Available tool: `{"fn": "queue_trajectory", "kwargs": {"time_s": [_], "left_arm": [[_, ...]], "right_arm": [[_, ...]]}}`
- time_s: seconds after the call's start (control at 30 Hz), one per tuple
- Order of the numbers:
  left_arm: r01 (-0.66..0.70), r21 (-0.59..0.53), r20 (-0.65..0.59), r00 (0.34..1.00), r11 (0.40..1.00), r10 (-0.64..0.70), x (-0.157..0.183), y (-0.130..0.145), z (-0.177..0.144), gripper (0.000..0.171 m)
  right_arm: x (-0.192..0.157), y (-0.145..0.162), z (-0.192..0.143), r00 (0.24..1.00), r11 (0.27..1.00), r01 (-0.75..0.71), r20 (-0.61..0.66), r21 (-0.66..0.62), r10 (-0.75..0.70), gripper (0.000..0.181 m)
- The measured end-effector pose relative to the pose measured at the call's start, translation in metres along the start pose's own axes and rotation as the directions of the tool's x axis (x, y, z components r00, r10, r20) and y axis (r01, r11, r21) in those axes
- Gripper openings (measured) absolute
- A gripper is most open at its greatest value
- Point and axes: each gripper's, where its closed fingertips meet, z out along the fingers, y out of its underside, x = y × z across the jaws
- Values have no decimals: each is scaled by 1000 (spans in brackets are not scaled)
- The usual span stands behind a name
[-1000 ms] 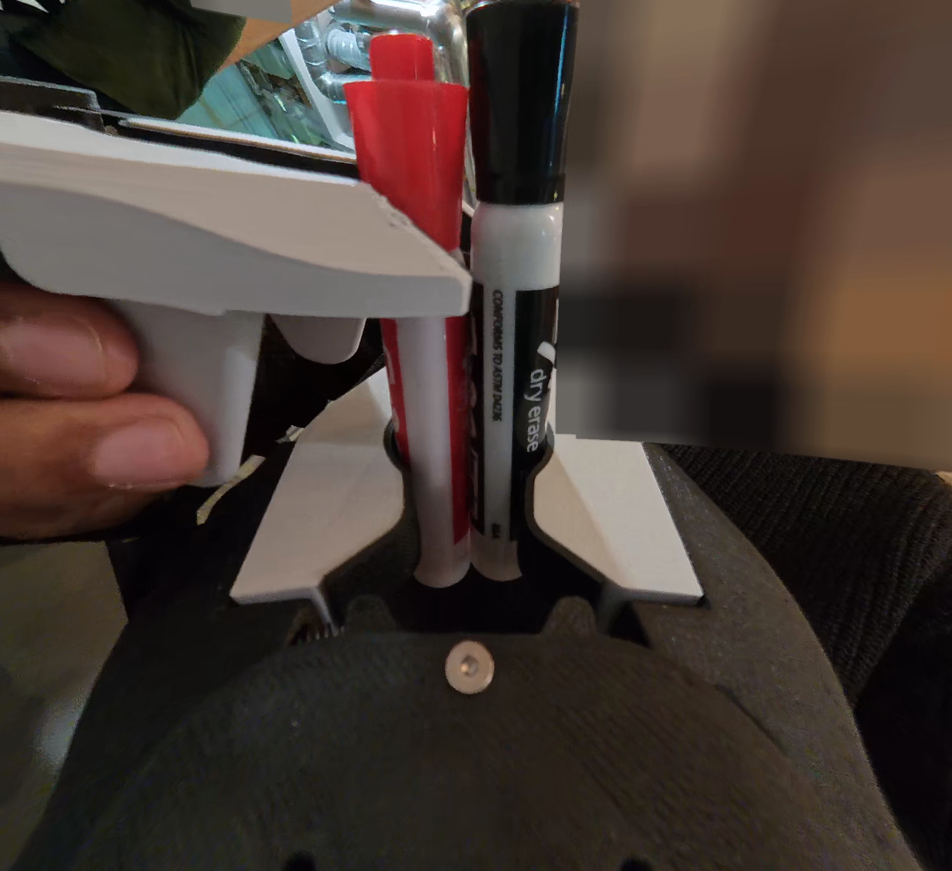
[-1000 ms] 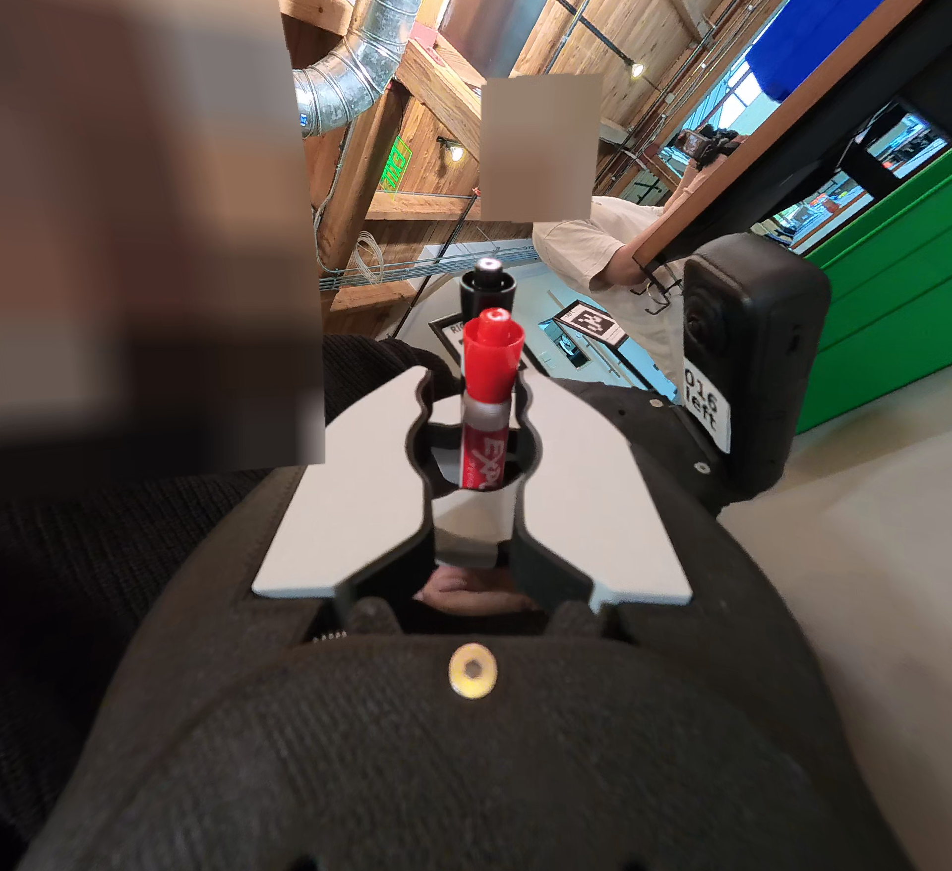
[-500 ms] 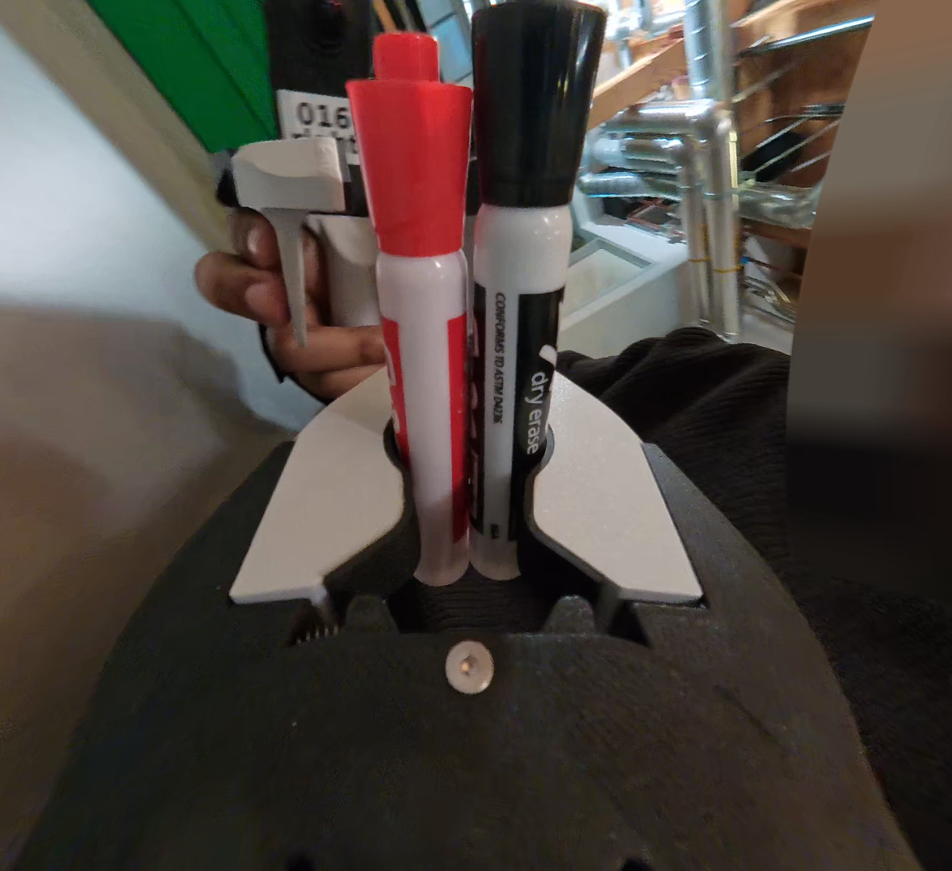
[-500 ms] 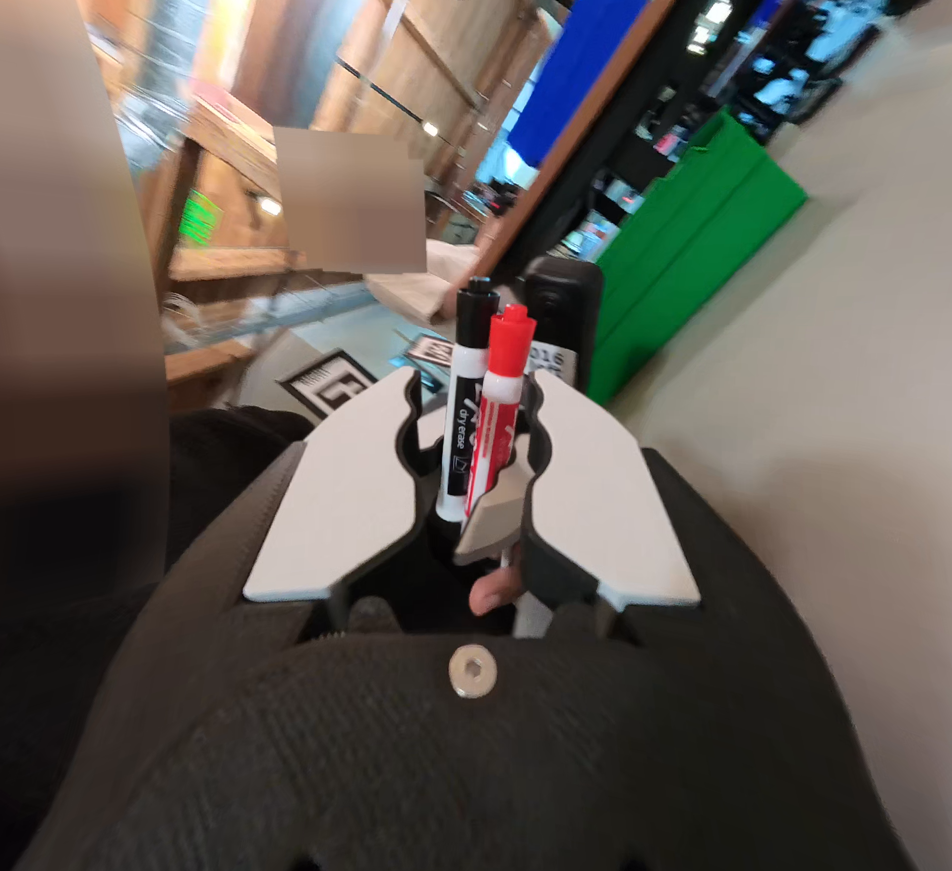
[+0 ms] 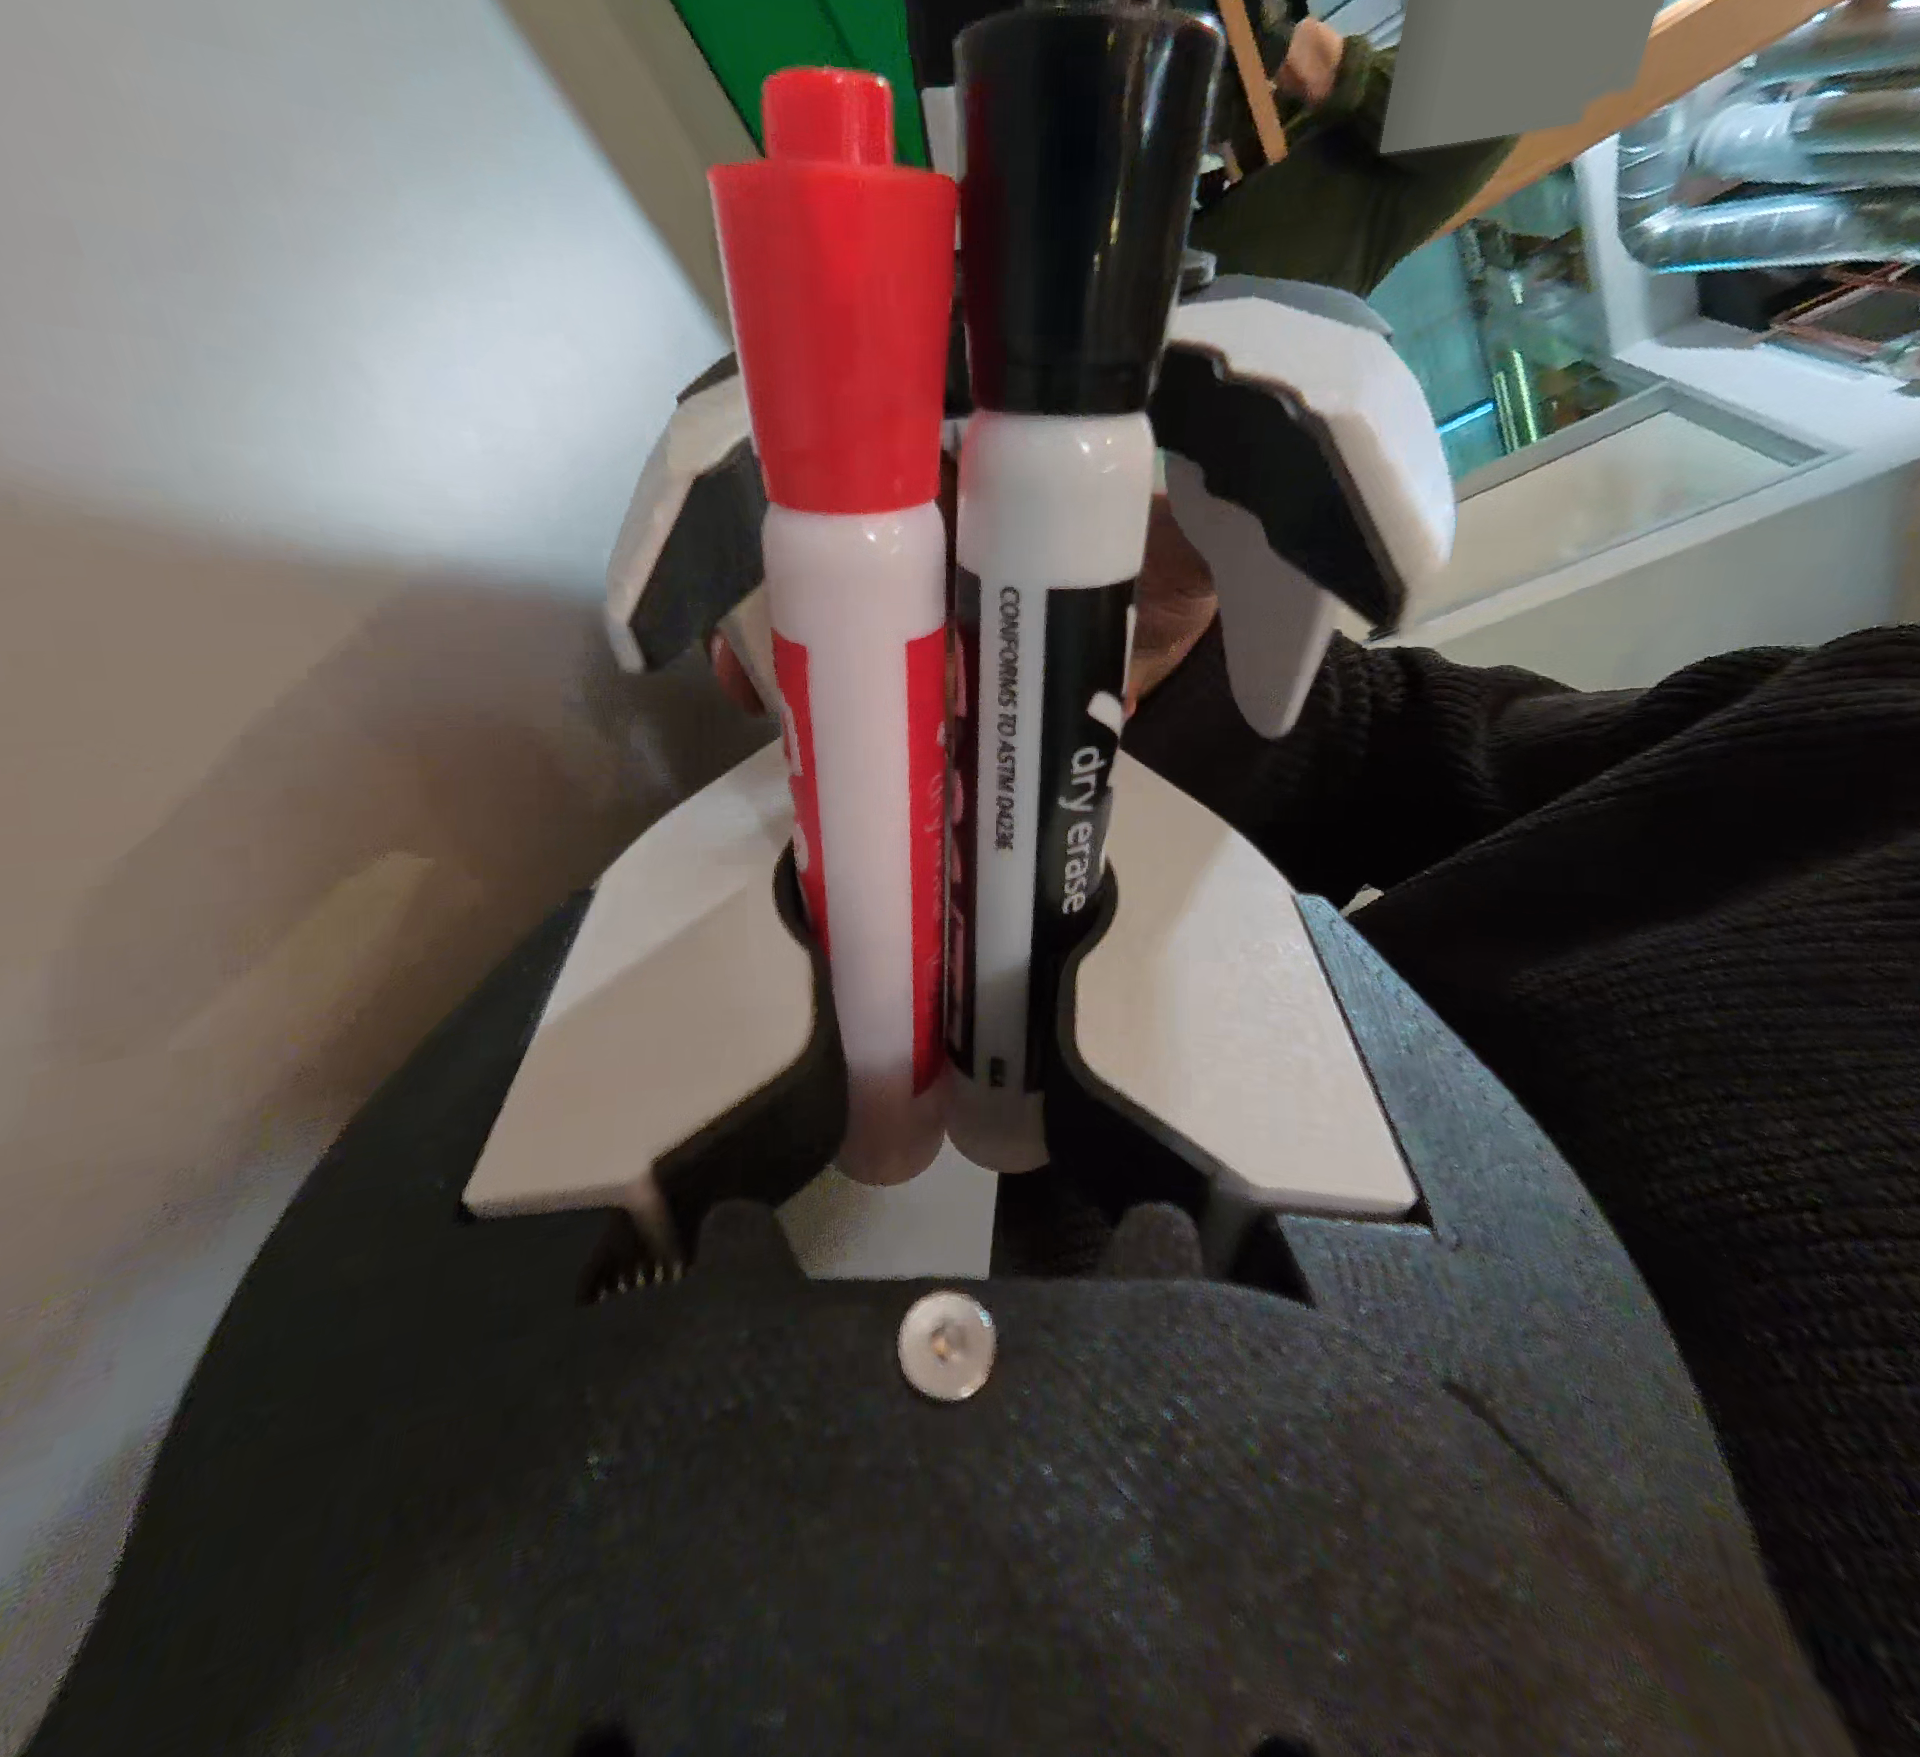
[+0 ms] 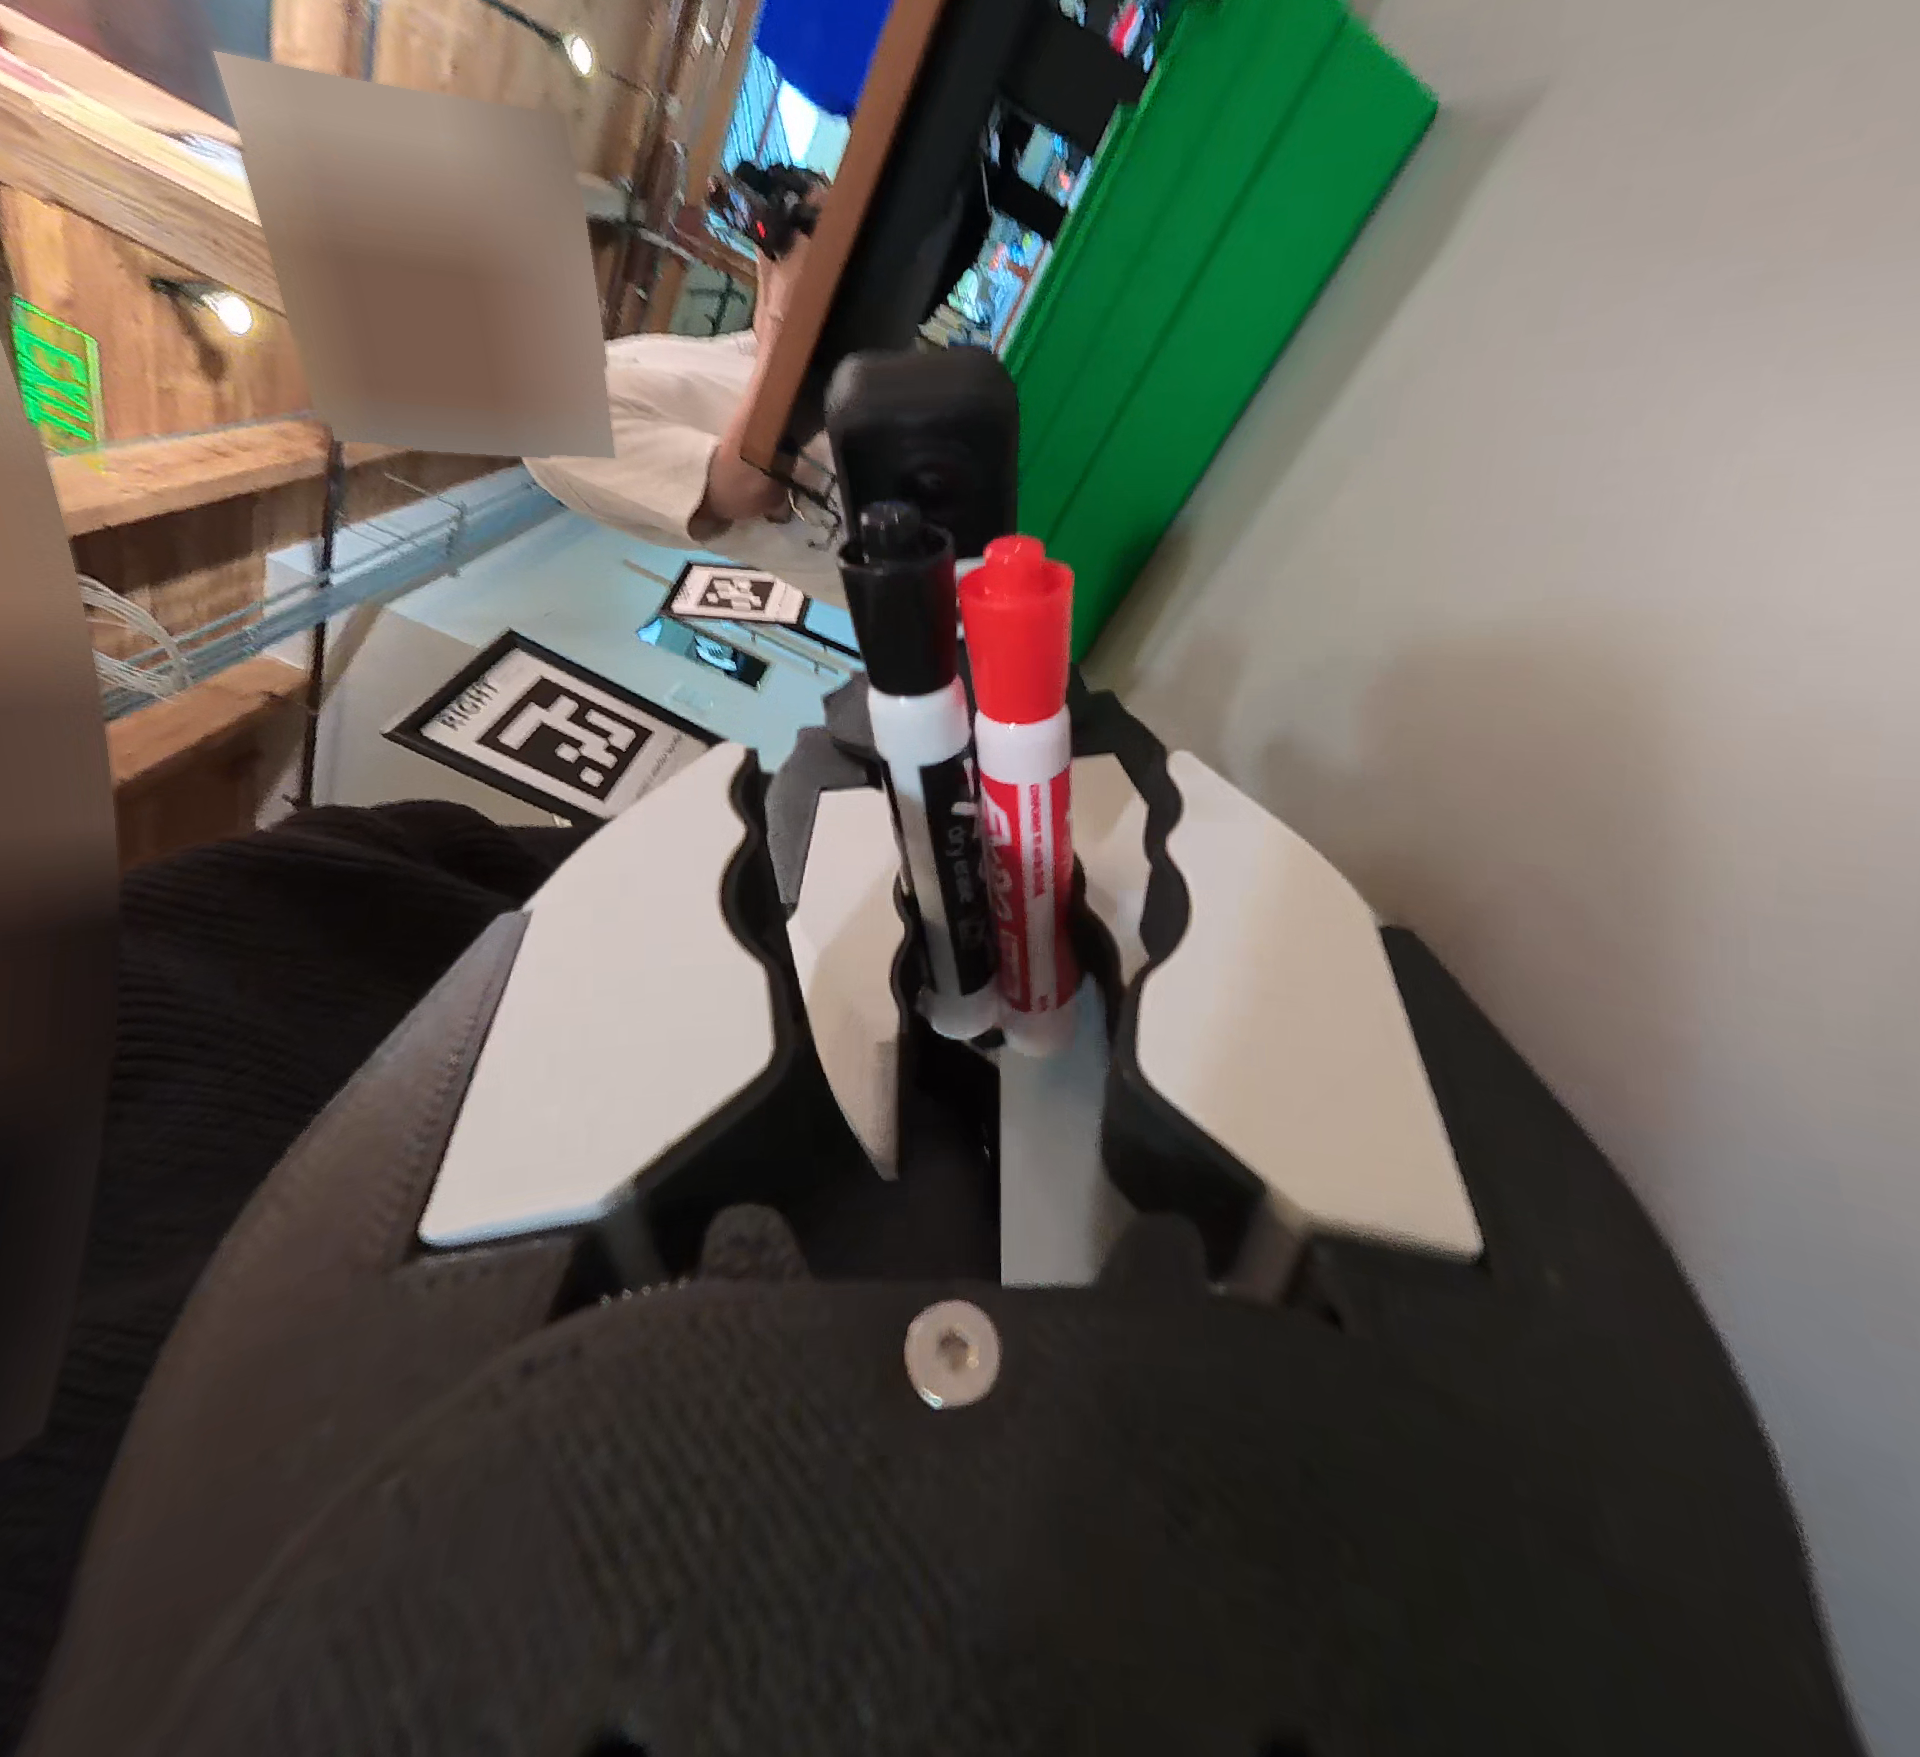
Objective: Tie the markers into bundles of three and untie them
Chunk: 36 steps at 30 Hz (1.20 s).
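My left gripper (image 5: 951, 803) is shut on a red marker (image 5: 842, 419) and a black marker (image 5: 1070, 253), held side by side and pointing forward, caps away from me. Right behind them my right gripper (image 5: 987, 523) faces me with its jaws spread to either side of the markers. In the right wrist view my right gripper (image 6: 956, 772) is open wide. The left gripper (image 6: 977, 959) sits between its fingers, holding the black marker (image 6: 914, 668) and the red marker (image 6: 1023, 668). I see no third marker and no tie.
A pale surface (image 5: 260, 253) and a green panel (image 6: 1195, 273) fill one side. A black knit sleeve (image 5: 1610, 928) lies beside the left gripper. A person in a light shirt (image 6: 644, 450) and a black-and-white tag card (image 6: 561, 731) are farther off. Some 7 centimeters of space lies between my two pairs of fingers. To reach the green panel (image 6: 1195, 273) in a straight line is about 30 centimeters for my right fingers, about 35 centimeters for my left.
Both views have swung round. The right gripper moved from my left side to face the left gripper head-on, and its jaws have opened wider around the markers. The left gripper's hold is unchanged.
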Motion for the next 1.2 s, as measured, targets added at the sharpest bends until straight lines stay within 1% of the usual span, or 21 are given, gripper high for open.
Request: {"fn": "queue_trajectory", "kwargs": {"time_s": [0.07,0.2,0.23,0.27,0.37,0.4,0.43,0.47,0.53,0.63,0.73,0.83,0.97,1.07,1.2], "left_arm": [[-1,-7,10,1000,1000,2,-1,1,1,43],[-25,-31,6,1000,999,25,2,6,3,42],[-30,-35,-6,1000,999,30,5,7,4,42],[-31,-42,-5,999,999,31,5,8,4,42],[-8,-52,-21,1000,999,7,5,10,3,42],[4,-62,-26,1000,998,-6,5,11,3,43],[9,-52,-25,1000,999,-11,5,10,3,42],[10,-53,-35,999,999,-12,7,10,4,41],[0,-68,-34,999,998,-2,7,13,5,41],[23,-77,-52,998,997,-27,9,14,5,41],[77,-90,-97,992,993,-86,12,16,5,42],[144,-110,-161,974,983,-160,20,17,5,42],[195,-128,-207,954,972,-218,24,18,5,41],[210,-117,-216,948,971,-231,24,15,4,42],[261,-74,-254,928,962,-272,25,5,0,42]], "right_arm": [[3,6,5,1000,1000,11,-20,-23,-12,74],[6,11,8,999,999,19,-30,-40,-20,69],[8,11,8,999,999,19,-33,-41,-20,64],[9,12,8,999,999,17,-34,-49,-19,52],[10,11,6,1000,999,16,-21,-47,-17,45],[9,8,4,1000,999,22,-15,-36,-23,39],[8,5,2,1000,999,27,-3,-24,-27,23],[6,4,1,1000,999,25,9,-23,-24,19],[5,5,2,1000,999,25,11,-29,-25,19],[5,7,3,1000,999,22,14,-36,-22,19],[5,8,3,1000,999,10,17,-43,-9,19],[3,11,1,999,997,-20,40,-80,23,19],[1,13,-1,997,994,-44,62,-103,50,19],[1,12,-2,995,993,-67,70,-96,73,19],[0,9,-5,988,991,-110,102,-78,118,18]]}}
